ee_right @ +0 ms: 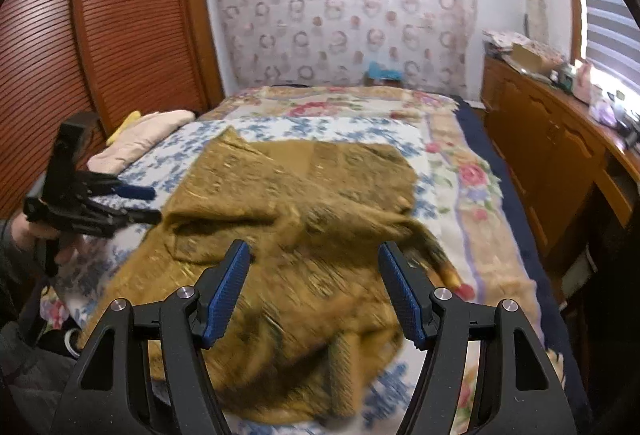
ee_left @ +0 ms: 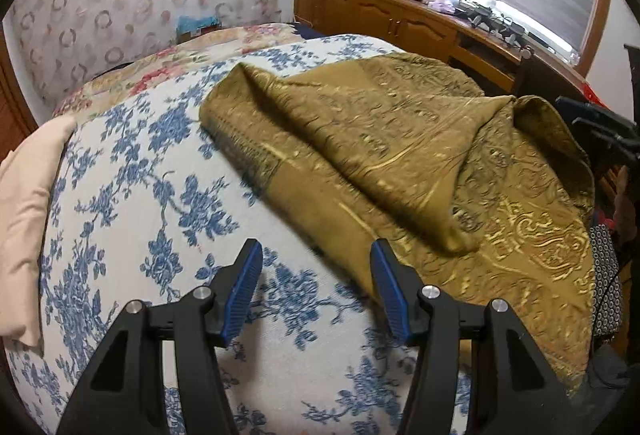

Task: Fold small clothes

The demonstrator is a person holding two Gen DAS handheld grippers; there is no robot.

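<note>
Across the middle of the bed (ee_right: pixel 444 191), the gold garment (ee_right: pixel 288 235) lies rumpled & only part spread, w/ one flap thrown over itself toward the upper left of the right-wrist frame and a dark twisted bit at its right edge.

Left hand-held gripper (ee_left: pixel 316 295) sits at lower centre of its own view, jaws wide apart, nothing between them; its right finger is just at the garment's (ee_left: pixel 400 163) near edge, over the blue-flowered sheet (ee_left: pixel 132 195). Seen from the right wrist, it shows at the left edge of frame (ee_right: pixel 136 203).

Right hand-held gripper (ee_right: pixel 314 291) is also spread wide & empty, above the bunched lower part of the cloth. Both views are motion-blurred near the fingers, so whether they touch the fabric can't be told.

Risks, as I judge them:
- Fabric looks thick & doubled near the right gripper; a pinch there prob. grabs two layers, so the fold drags the whole heap instead of one edge.
- Left jaw could catch the sheet along w/ the hem, since the edge lies flat on it.
- The flap already folded over may trap a crease if not flattened first.
- Cream cloth (ee_left: pixel 28 203) at the far left is close enough to get swept if the garment is pulled that way.
</note>
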